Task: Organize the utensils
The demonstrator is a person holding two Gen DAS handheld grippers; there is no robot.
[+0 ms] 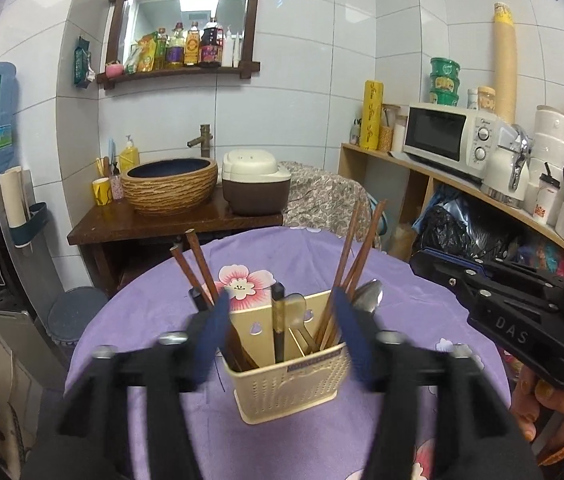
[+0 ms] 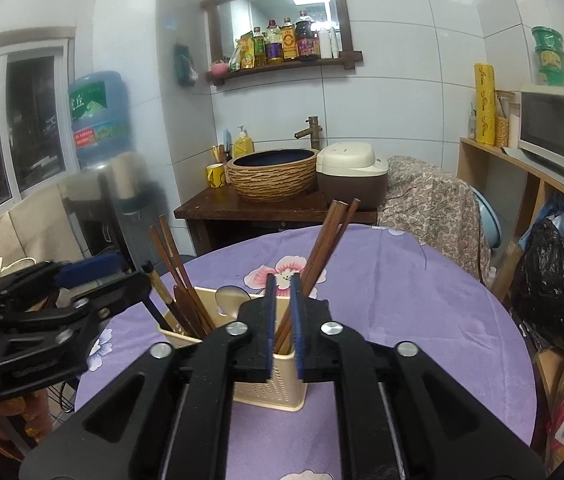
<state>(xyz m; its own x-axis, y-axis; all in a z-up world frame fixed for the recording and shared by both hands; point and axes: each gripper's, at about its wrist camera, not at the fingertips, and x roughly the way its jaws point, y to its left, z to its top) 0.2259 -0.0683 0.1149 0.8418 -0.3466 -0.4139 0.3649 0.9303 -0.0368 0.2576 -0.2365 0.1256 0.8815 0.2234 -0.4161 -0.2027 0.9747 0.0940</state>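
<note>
a cream utensil holder (image 1: 288,372) stands upright on a round table under a purple flowered cloth (image 1: 306,256). brown chopsticks (image 1: 356,256) lean out of the holder's right compartment, another pair (image 1: 197,268) out of its left side, and a metal spoon (image 1: 368,298) and a pale spoon (image 1: 294,308) stand between them. the left gripper (image 1: 282,332) hovers just in front of the holder, its blue-padded fingers (image 1: 213,336) spread wide to either side of it, gripping nothing. the right gripper (image 2: 283,328) sits close over the holder's right end, jaws parted by a narrow gap; chopsticks (image 2: 328,240) show through the gap behind it, and the pads press on nothing.
</note>
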